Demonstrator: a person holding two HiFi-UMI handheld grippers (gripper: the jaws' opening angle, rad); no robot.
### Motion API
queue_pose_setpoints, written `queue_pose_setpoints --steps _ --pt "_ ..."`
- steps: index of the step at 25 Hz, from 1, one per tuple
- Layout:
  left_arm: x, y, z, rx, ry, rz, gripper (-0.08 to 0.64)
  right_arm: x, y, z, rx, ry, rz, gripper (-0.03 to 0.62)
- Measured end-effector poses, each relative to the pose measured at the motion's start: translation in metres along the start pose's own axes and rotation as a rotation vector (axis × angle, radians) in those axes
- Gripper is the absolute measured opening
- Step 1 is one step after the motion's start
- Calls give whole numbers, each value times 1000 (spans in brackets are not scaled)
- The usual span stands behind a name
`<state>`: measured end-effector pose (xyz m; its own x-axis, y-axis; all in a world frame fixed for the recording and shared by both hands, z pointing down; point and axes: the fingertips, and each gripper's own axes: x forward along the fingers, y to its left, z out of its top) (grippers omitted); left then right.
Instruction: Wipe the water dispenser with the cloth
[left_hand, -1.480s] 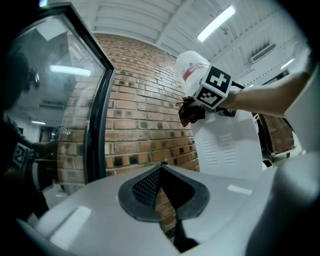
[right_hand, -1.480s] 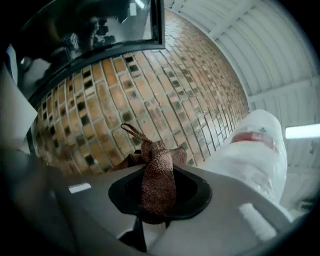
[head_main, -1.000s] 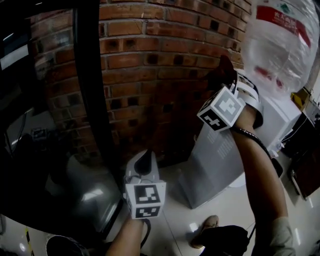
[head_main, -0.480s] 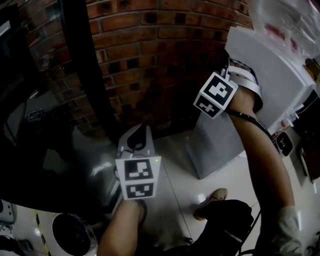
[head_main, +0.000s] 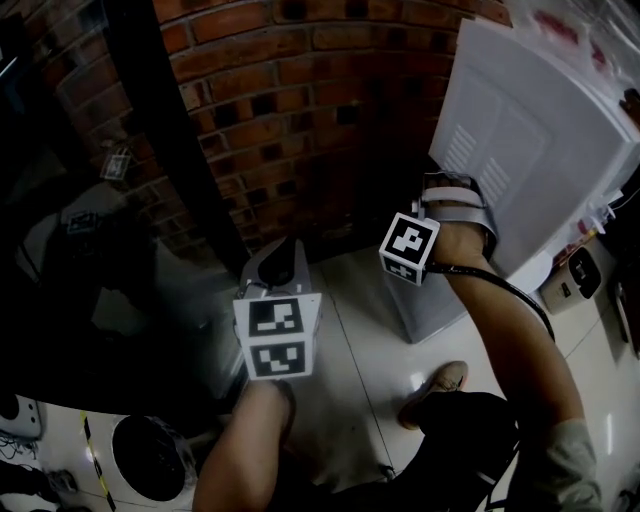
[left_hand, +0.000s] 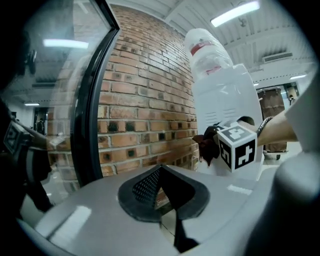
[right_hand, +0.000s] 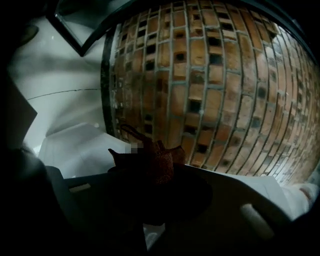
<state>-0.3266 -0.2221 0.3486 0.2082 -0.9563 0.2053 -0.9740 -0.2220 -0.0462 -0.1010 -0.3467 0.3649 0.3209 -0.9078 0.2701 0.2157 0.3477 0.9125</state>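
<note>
The white water dispenser (head_main: 540, 150) stands at the right against the brick wall, with a clear bottle (left_hand: 207, 47) on top. My right gripper (head_main: 430, 215) is low beside the dispenser's vented panel, shut on a dark red cloth (right_hand: 150, 160) that bunches up out of the jaws. In the left gripper view the cloth (left_hand: 207, 145) hangs in front of the dispenser (left_hand: 225, 100), beside the right gripper's marker cube. My left gripper (head_main: 280, 265) hangs apart to the left, near the black frame, jaws together at the tip (left_hand: 159, 170), holding nothing.
A brick wall (head_main: 300, 110) runs behind. A black-framed glass panel (head_main: 150, 170) fills the left. On the tiled floor are the person's shoe (head_main: 435, 385), a small box-like device (head_main: 578, 275) at the dispenser's foot and a round dark object (head_main: 150, 460) at lower left.
The right gripper has come well down the dispenser's side with the cloth and rolled. The left gripper has sunk a little. The bottle has left the head view.
</note>
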Motion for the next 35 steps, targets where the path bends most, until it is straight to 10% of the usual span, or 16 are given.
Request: queue_pose_setpoints --steps 17,35 --pt "46 9 -46 22 109 -29 0 45 217 58 -296 -2 293 87" --pt "72 -11 -136 30 288 -90 0 92 368 98 -541 -53 416 87"
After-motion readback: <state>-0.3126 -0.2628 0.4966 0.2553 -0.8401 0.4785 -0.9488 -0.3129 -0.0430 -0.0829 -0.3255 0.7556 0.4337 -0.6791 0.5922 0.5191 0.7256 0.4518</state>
